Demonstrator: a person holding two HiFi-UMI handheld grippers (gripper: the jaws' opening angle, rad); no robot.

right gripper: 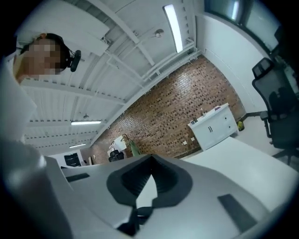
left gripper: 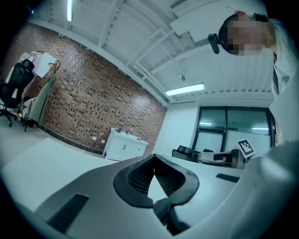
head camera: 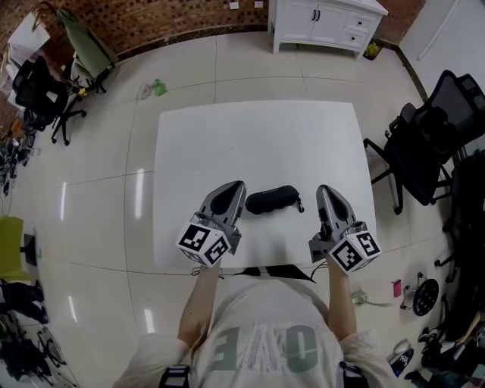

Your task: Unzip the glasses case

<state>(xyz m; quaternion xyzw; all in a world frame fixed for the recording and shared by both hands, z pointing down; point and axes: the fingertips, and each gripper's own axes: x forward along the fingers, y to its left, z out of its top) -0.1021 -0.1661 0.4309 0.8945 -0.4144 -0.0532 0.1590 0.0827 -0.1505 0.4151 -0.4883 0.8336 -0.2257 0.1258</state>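
Note:
A black zipped glasses case lies on the white table near its front edge, between my two grippers. My left gripper hovers just left of the case, shut, with nothing between its jaws. My right gripper is held to the right of the case, a little apart from it, also shut and empty. In the left gripper view the left gripper has its pads meeting at the tips. The right gripper looks the same in the right gripper view. Neither gripper view shows the case.
A white cabinet stands against the brick wall beyond the table. Black office chairs stand to the right of the table, with more chairs and clutter at the far left. Small items lie on the tiled floor at the lower right.

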